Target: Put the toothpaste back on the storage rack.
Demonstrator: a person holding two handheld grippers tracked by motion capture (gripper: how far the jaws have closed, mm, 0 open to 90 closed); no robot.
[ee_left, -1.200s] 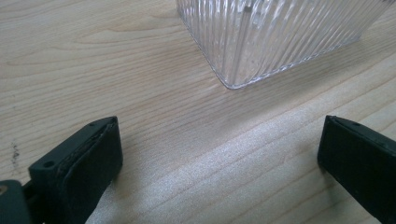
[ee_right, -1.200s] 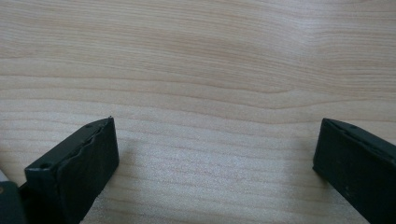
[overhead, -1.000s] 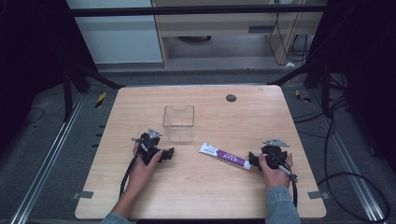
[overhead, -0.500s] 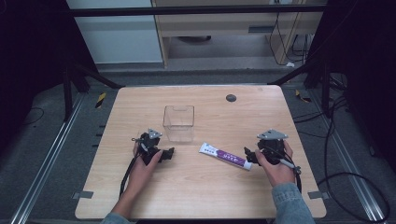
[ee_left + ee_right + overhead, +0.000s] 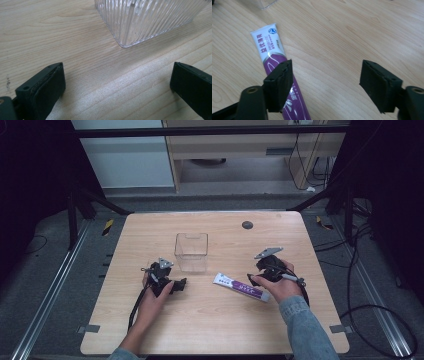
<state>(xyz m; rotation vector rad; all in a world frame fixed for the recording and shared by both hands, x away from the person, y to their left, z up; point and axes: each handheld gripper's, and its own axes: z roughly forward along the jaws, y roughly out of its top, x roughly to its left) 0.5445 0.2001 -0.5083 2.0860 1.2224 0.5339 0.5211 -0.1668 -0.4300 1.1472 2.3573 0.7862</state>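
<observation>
Right gripper [image 5: 325, 82]: jaws spread wide, nothing between them but bare wood. One jaw overlaps the purple end of the toothpaste tube [image 5: 273, 56] in the right gripper view; whether it touches the tube cannot be told. The tube lies flat on the desk [image 5: 220, 330], white crimped end pointing toward the clear container [image 5: 191, 251], purple end under the right hand [image 5: 277, 282] in the high view.

Left gripper [image 5: 117, 82]: jaws also spread wide, empty, low over the desk. Just ahead of them, the ribbed corner of the clear container, apart from both jaws. In the high view the left gripper [image 5: 172, 285] sits just left of and nearer the person than the container.

Container stands upright near desk centre, between the two grippers, tube just beside it on the right.

Farther off: a small dark round disc [image 5: 247, 225] near the far edge of the desk. Cables [image 5: 370, 315] trail over the grey floor at right.
</observation>
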